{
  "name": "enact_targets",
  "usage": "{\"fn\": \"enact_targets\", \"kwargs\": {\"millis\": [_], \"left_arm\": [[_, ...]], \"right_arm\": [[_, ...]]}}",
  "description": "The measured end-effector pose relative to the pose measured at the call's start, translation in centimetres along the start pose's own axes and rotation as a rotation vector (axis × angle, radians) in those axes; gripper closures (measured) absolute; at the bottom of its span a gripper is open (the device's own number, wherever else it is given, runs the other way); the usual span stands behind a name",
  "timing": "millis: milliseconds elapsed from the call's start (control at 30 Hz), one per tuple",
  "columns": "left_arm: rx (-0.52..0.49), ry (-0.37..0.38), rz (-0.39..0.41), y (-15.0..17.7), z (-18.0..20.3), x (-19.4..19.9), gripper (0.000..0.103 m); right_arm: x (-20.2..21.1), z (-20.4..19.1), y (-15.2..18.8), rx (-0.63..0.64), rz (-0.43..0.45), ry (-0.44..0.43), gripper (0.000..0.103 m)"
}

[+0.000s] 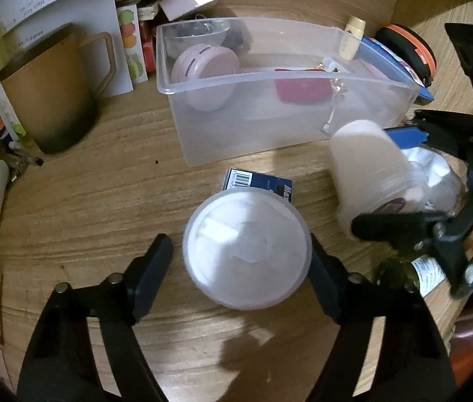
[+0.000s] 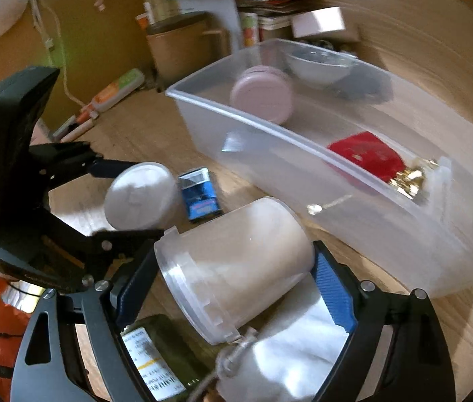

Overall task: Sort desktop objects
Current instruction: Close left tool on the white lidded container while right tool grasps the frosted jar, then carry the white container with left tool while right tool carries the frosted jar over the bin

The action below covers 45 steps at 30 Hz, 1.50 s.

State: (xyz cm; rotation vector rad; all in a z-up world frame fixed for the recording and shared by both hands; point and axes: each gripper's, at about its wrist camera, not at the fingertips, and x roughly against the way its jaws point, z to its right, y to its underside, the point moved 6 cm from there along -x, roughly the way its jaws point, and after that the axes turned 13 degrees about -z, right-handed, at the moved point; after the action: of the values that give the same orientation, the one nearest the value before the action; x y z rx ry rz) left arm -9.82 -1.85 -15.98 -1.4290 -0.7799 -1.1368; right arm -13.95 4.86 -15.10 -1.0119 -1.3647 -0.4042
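A clear plastic bin [image 1: 307,77] sits on the wooden desk and holds a pink round case [image 1: 204,63], a red pouch [image 1: 301,90] and a gold trinket; it also shows in the right wrist view [image 2: 337,207]. My left gripper [image 1: 241,254] is open around a white round tub [image 1: 246,251], whose right edge touches the right finger. My right gripper [image 2: 233,268] is shut on a cream cylindrical jar [image 2: 236,268], tilted, held just in front of the bin; the jar also shows in the left wrist view [image 1: 370,171].
A small blue box [image 1: 258,182] lies between the tub and the bin. A brown mug [image 1: 49,93] stands at the left with papers and books behind. A green bottle [image 2: 156,355] and a white cloth bag [image 2: 296,345] lie under my right gripper. Tubes lie along the left edge.
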Motion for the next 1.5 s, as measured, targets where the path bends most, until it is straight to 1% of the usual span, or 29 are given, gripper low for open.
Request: {"fn": "enact_targets", "kwargs": {"millis": [33, 200, 433, 733, 900, 1133, 1267, 1500], "left_arm": [[-0.006, -0.009, 0.004, 0.0, 0.1, 0.0, 0.038], [-0.005, -0.025, 0.012, 0.1, -0.2, 0.1, 0.038], [0.030, -0.049, 0.028, 0.1, -1.3, 0.7, 0.038], [0.059, -0.063, 0.115, -0.7, -2.3, 4.1, 0.038], [0.080, -0.080, 0.155, -1.3, -3.2, 5.6, 0.038], [0.089, -0.100, 0.185, -2.8, -3.4, 6.9, 0.038], [0.071, -0.121, 0.215, -4.0, -3.0, 7.8, 0.038], [0.035, -0.144, 0.263, -6.6, -2.0, 9.1, 0.038]], "right_arm": [[0.2, 0.3, 0.0, -0.014, 0.004, 0.001, 0.017], [1.9, 1.7, 0.1, -0.081, 0.042, -0.007, 0.017], [4.6, 1.9, -0.4, -0.109, 0.107, 0.020, 0.017], [8.7, 2.5, -0.2, -0.154, 0.198, 0.028, 0.017], [10.5, 2.9, 0.4, -0.178, 0.235, 0.056, 0.017], [12.0, 4.0, 1.0, -0.202, 0.267, 0.077, 0.017], [12.6, 4.4, 1.1, -0.207, 0.285, 0.096, 0.017], [12.9, 5.6, 1.0, -0.234, 0.308, 0.094, 0.017]]}}
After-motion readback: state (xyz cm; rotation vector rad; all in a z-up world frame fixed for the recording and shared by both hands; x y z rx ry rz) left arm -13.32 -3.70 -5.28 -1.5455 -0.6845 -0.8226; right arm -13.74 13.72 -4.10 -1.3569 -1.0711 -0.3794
